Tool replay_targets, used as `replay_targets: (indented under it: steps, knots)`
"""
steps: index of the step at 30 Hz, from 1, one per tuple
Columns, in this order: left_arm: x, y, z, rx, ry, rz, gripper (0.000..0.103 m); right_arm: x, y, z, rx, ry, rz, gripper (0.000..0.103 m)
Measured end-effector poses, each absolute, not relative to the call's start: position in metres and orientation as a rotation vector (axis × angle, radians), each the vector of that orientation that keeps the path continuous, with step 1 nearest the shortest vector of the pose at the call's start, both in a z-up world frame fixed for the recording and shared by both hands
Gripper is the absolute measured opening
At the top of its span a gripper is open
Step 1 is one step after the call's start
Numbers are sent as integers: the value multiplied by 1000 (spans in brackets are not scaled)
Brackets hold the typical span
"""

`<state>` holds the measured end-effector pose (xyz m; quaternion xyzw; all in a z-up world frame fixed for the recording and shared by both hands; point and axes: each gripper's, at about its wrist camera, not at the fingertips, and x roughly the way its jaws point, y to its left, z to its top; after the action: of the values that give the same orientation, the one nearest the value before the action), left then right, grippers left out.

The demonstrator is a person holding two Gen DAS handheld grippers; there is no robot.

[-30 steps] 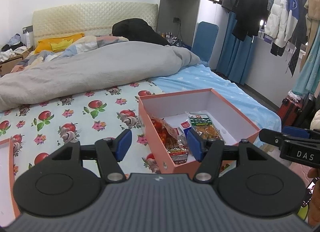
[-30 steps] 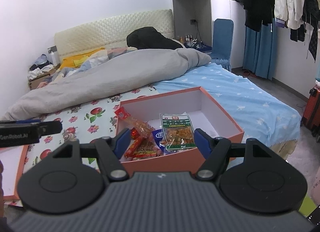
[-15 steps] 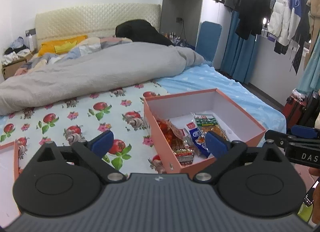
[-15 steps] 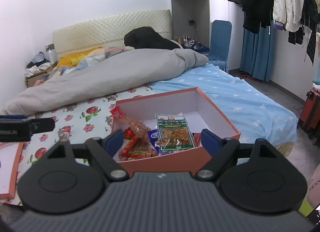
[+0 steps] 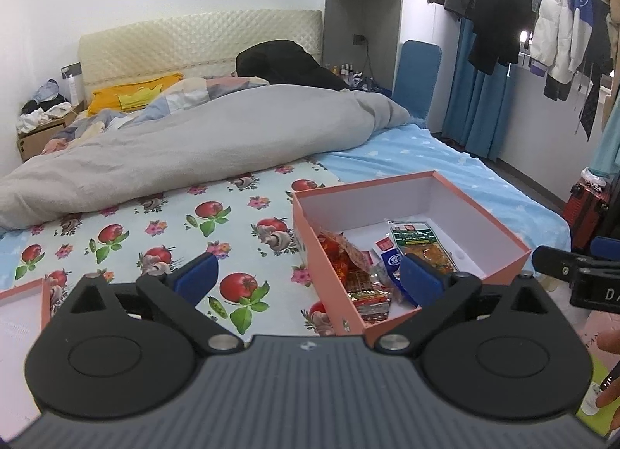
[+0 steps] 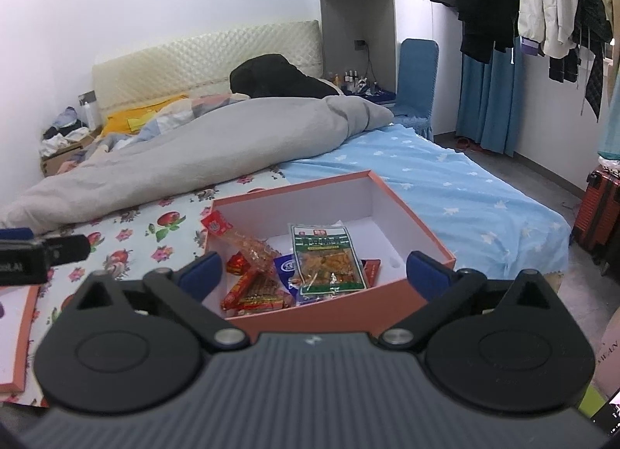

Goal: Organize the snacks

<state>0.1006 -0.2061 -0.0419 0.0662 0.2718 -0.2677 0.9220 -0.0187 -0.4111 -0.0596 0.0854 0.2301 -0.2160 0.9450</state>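
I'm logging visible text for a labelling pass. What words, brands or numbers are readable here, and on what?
"D": cut off at the frame edge, on the right gripper body in the left wrist view.
"WAN": on the pinkish box at the right edge.
Letters on the left gripper body: cut off, not legible.
Green snack packet in the orange box: print too small to read.
Red-labelled packet: label blurred.

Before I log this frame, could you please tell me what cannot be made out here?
- Left wrist view: the near part of the orange cardboard box is hidden behind the left gripper.
- Right wrist view: the blue snack packet is mostly covered by the green-edged snack bag; print too small to read.
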Motion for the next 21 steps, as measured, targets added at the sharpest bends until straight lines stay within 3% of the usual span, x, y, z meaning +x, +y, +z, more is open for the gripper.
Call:
replay_targets:
  steps: [21]
  knots:
    - [105, -200, -39, 105, 597, -537, 101, -18, -408, -60, 168, 468, -442, 103]
